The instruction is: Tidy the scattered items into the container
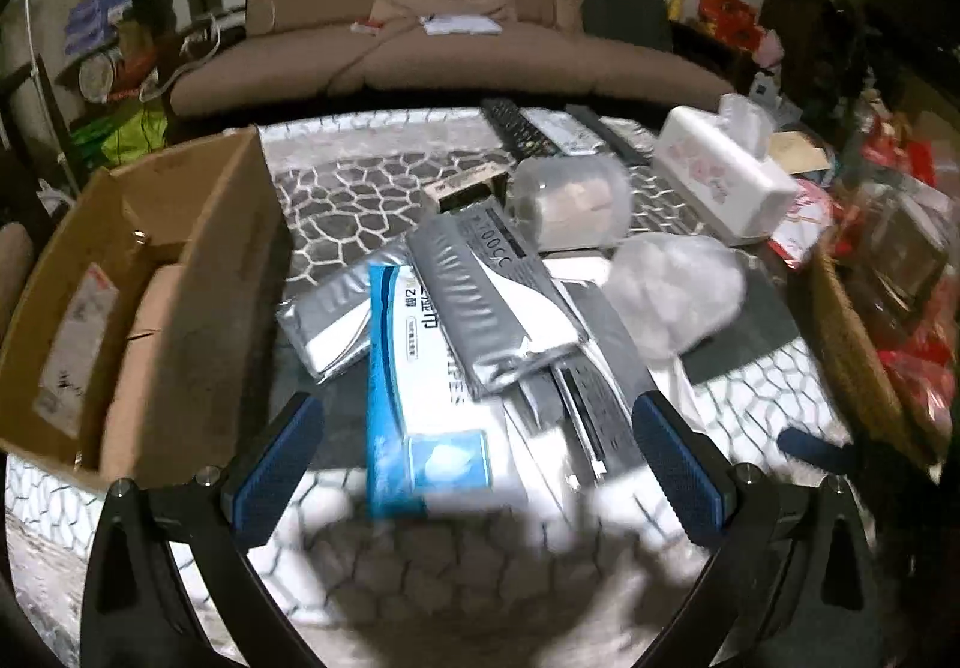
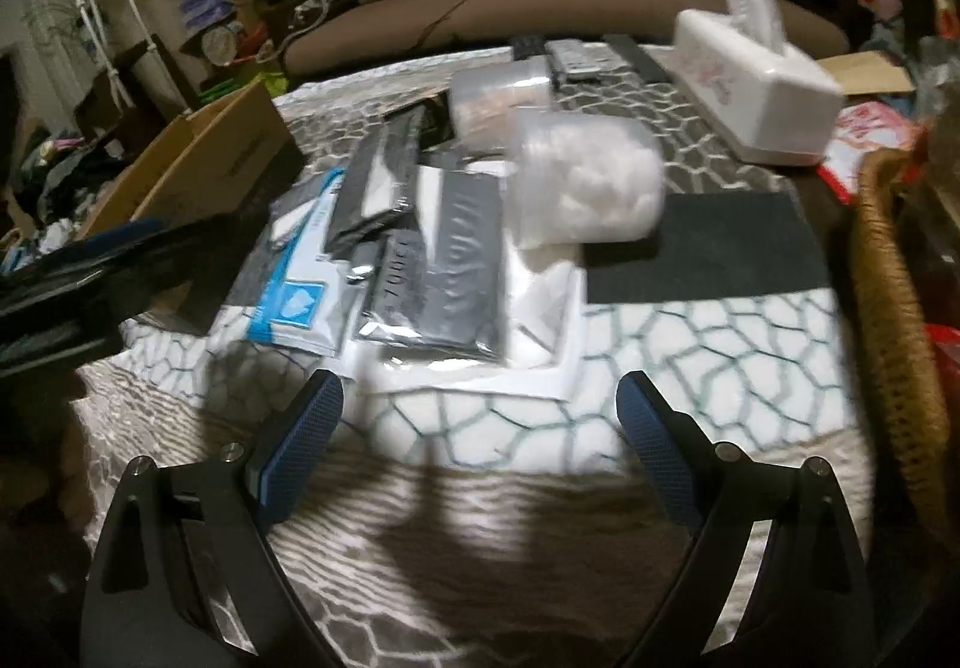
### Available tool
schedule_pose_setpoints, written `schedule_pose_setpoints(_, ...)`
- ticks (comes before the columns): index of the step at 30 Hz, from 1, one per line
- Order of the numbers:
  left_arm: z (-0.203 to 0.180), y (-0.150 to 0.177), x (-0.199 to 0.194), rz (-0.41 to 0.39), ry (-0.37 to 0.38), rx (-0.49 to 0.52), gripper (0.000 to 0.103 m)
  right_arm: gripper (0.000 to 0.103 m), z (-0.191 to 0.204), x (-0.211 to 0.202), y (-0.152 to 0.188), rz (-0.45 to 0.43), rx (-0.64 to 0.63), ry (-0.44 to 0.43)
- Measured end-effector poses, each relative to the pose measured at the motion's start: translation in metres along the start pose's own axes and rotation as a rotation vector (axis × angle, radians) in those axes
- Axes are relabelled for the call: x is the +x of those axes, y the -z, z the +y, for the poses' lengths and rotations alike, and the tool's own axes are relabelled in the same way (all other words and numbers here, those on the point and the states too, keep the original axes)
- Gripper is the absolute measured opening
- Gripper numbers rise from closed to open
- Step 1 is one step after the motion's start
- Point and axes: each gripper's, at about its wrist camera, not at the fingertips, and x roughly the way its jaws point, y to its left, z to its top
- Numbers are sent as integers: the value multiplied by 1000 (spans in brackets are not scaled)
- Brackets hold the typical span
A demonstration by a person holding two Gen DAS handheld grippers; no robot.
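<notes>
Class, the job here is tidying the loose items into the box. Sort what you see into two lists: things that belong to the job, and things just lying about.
Part of the job:
cardboard box
blue and white packet
silver pouch
tub of cotton balls
left gripper, open
right gripper, open

Just lying about:
tissue box
remote controls
sofa
wicker basket
</notes>
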Motion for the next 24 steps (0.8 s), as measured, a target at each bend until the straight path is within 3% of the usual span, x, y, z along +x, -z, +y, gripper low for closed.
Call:
schedule_pose_setpoints(5, 2, -17, 38, 43, -85, -24, 103, 92, 15, 23, -8, -19, -33, -39)
schedule_pose_setpoints(15, 3, -27, 77, 112, -110, -64, 103, 92, 12, 71, -16, 14, 18, -8)
schedule_pose_setpoints(19, 5, -32, 80, 124, -113, -80, 103, 74, 14, 81, -19, 50, 0, 18)
schedule_pose_setpoints(24, 23, -38, 72, 108, -24, -220, 103, 73, 19, 82, -15, 50, -36, 37)
